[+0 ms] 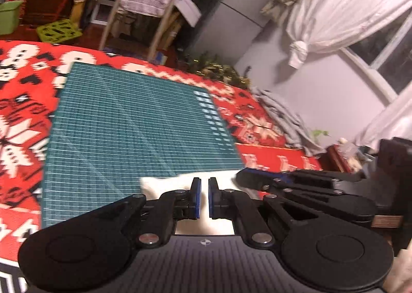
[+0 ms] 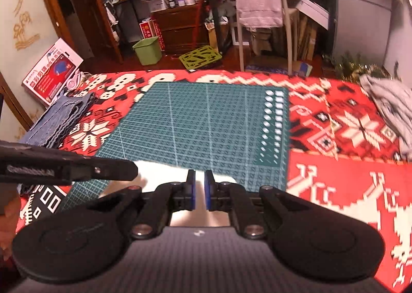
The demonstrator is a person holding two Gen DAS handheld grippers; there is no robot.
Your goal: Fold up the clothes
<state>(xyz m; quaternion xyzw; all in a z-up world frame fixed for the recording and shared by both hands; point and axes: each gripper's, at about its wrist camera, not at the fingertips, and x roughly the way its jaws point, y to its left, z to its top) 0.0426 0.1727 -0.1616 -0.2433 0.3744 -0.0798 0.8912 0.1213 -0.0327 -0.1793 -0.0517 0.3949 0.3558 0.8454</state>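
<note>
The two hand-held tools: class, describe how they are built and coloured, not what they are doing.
Each tool, left and right, is matte black plastic. Two flat fingers carry blue pads, driven by angular linkage arms with silver pivot bolts. Two round black discs flank a ribbed grey body with a small white emblem. No cables or sleeves show.

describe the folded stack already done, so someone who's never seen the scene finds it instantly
Start at the red-and-white patterned blanket with the green cutting mat in its middle. Left of the mat, at the blanket's edge, lies a stack of folded blue-grey cloths. It is squared and layered, unlike the loose grey heap of clothes off the mat's right side.
</note>
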